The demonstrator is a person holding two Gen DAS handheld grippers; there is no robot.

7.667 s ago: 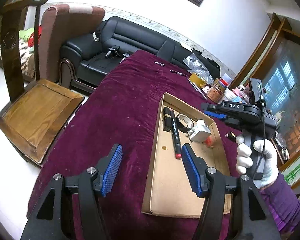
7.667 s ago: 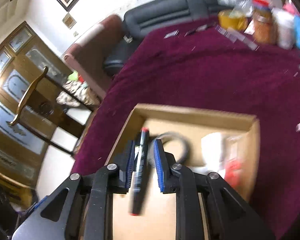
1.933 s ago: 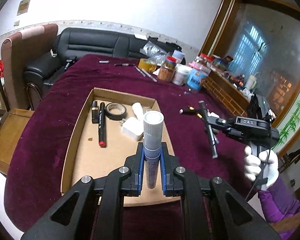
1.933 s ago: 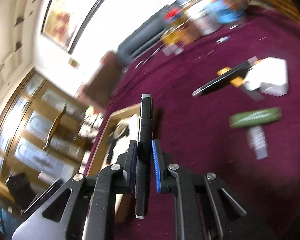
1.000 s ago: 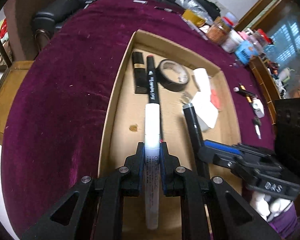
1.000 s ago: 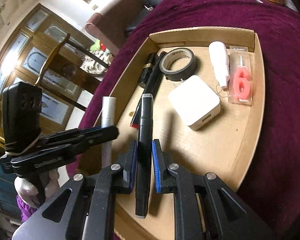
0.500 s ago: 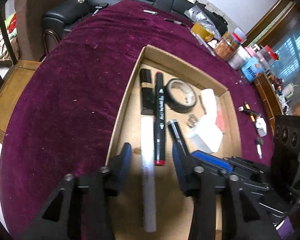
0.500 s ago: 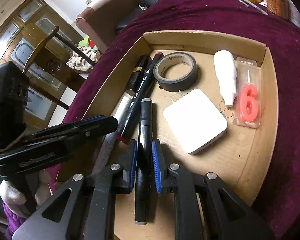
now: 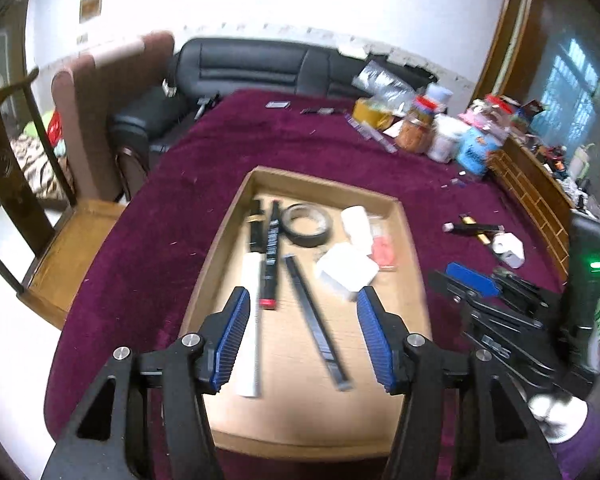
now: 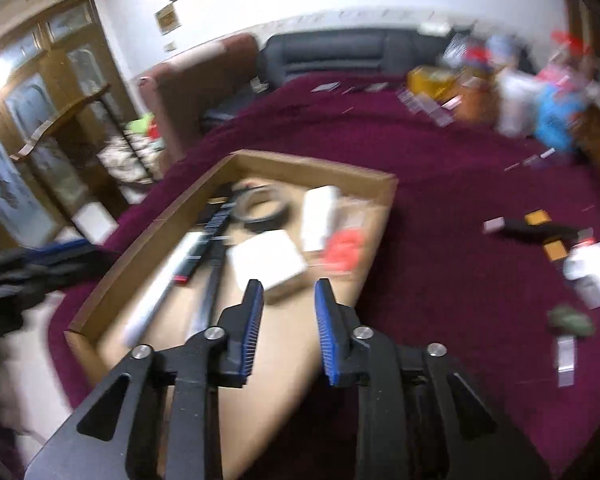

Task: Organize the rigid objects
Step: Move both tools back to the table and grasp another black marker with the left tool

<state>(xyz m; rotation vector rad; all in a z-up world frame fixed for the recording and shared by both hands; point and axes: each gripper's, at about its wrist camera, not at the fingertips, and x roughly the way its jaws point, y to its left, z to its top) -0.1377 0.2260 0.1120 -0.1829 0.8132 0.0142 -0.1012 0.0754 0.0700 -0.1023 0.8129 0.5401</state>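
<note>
left gripper (image 9: 302,334) is held open and empty over the box (image 9: 324,188), jaws just widened; right gripper (image 10: 288,330) likewise parted, nothing gripped. white marker (image 9: 250,332) and black pen (image 9: 316,324) are laid inside on cardboard. maroon cloth (image 9: 160,220) is spread beneath, sofa (image 9: 260,66) beyond. no writing can be read.

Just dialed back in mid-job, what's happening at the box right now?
Both grippers have just been opening and hold nothing. The left gripper hangs over the cardboard box, where the white marker and black pen now lie beside the red-tipped marker. The right gripper is also empty. More items wait on the purple cloth.
</note>
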